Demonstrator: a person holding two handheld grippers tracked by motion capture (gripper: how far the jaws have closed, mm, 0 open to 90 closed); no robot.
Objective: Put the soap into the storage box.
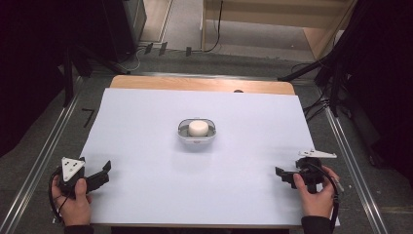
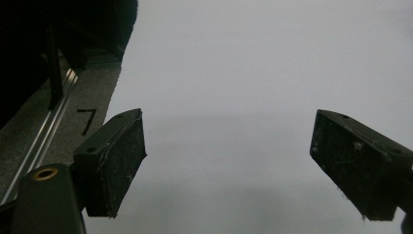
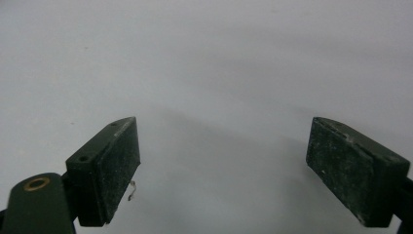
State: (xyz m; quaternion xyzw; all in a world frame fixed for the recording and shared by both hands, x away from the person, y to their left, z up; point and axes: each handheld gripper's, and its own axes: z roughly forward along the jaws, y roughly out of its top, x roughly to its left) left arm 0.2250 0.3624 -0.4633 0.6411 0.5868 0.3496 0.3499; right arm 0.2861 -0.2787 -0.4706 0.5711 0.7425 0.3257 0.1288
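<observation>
A white sheet covers the tabletop [image 1: 146, 126], and at its middle stands a small grey-rimmed dish [image 1: 197, 137] with a white round puck [image 1: 198, 127] sitting in it. The left tongs [image 1: 100, 176] rest at the near left corner and the right tongs [image 1: 285, 176] at the near right, both well apart from the dish. Each pair gapes wide with nothing between its jaws.

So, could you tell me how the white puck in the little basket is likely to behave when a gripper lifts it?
The white puck looks squat and flat-topped, so it probably won't tip, though set on edge it could roll. Its smooth side may be slippery between flat pads. The basket looks small and light, so it may shift or come up with it.
</observation>
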